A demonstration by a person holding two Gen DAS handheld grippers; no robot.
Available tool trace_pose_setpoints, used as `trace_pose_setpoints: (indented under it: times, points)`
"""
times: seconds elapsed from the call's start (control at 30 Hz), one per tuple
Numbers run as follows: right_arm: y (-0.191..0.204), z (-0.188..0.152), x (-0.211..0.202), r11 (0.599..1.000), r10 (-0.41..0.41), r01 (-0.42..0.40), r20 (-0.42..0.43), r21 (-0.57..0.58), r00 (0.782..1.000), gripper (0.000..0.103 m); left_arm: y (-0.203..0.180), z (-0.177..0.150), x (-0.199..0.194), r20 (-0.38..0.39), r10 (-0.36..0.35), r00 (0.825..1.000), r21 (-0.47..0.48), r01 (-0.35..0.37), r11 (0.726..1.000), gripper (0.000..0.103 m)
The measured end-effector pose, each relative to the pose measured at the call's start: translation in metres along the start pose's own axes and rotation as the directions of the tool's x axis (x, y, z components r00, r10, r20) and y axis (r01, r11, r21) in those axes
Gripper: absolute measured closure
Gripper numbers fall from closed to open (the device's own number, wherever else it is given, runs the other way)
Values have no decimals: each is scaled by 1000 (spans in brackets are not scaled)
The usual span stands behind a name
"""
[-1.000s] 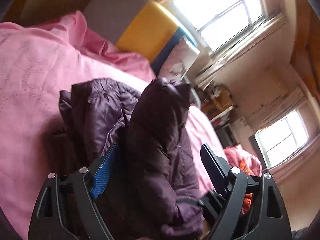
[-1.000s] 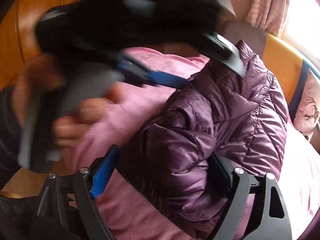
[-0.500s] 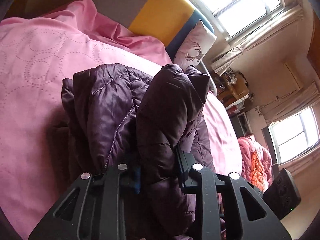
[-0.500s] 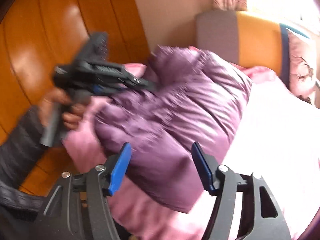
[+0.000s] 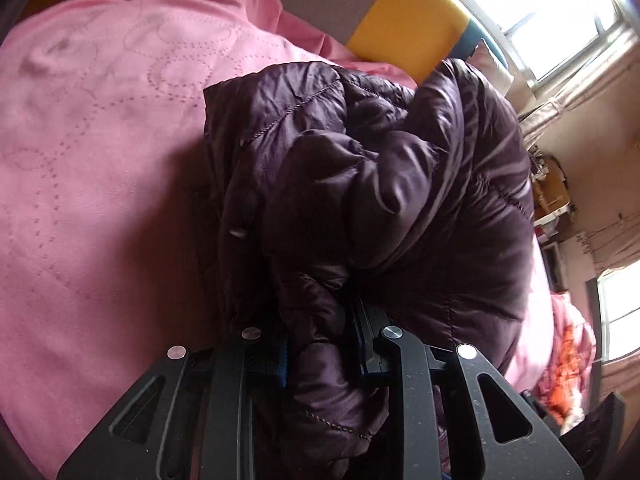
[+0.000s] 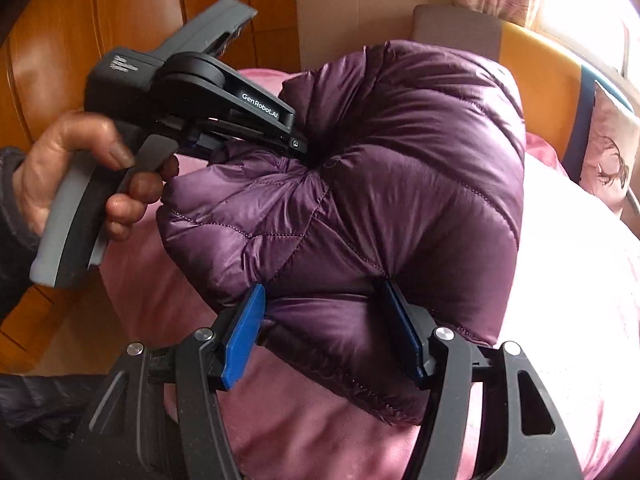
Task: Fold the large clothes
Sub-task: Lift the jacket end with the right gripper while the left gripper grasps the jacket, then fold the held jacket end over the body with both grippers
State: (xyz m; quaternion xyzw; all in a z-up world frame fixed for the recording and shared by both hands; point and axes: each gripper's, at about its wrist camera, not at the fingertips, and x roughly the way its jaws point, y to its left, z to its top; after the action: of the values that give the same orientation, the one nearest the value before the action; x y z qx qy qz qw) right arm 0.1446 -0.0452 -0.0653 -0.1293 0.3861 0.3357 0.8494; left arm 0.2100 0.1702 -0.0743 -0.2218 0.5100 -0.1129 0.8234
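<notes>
A dark purple quilted puffer jacket (image 5: 380,200) is bunched into a thick bundle above the pink bedspread (image 5: 100,160). My left gripper (image 5: 324,344) is shut on a fold of the jacket at its near edge. In the right wrist view the jacket (image 6: 380,168) is a rounded bundle. My right gripper (image 6: 324,328) is closed on its lower edge, jaws squeezing the padding. The left gripper (image 6: 280,136) shows there, held by a hand, pinching the bundle's upper left side.
The bed has a grey and yellow headboard (image 5: 400,16) and a deer-print pillow (image 6: 608,152). A wooden wardrobe (image 6: 60,32) stands to the left. Windows (image 5: 540,8), a cluttered shelf and an orange-pink quilt (image 5: 568,352) are at the right.
My left gripper closed on the jacket fold. My right gripper narrowed from open to clamped on the bundle's lower edge. The jacket has been gathered into a tighter bundle and lifted.
</notes>
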Motion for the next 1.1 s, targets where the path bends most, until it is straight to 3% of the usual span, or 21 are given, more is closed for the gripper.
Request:
trace_pose_setpoints:
  times: [0.1, 0.17, 0.27, 0.43, 0.5, 0.7, 0.87, 1.1]
  points:
    - [-11, 4, -11, 995, 97, -98, -37, -12, 995, 41, -8, -4, -13, 49, 55, 997, 22, -56, 998, 74]
    - [-28, 17, -28, 979, 202, -201, -32, 17, 979, 36, -19, -9, -21, 97, 128, 987, 72, -135, 988, 58]
    - [-70, 43, -60, 975, 197, -205, 86, 88, 977, 30, -31, -16, -31, 179, 216, 960, 106, -237, 966, 36]
    - [-116, 101, -56, 968, 66, -111, 198, 226, 978, 23, -30, -21, -38, 223, 215, 951, 82, -238, 968, 36]
    - [-117, 131, -36, 961, 45, -94, 189, 259, 981, 23, -29, -20, -37, 227, 216, 950, 85, -241, 967, 36]
    - [-121, 172, 37, 964, -54, 33, 74, 263, 996, 23, -28, -23, -33, 231, 210, 950, 110, -240, 964, 36]
    - [-112, 168, 81, 967, -94, 91, 0, 237, 996, 15, -31, -27, -29, 243, 218, 945, 136, -256, 957, 36]
    - [-100, 158, 108, 965, -126, 134, -51, 224, 991, 10, -23, -29, -23, 245, 209, 947, 130, -246, 961, 36]
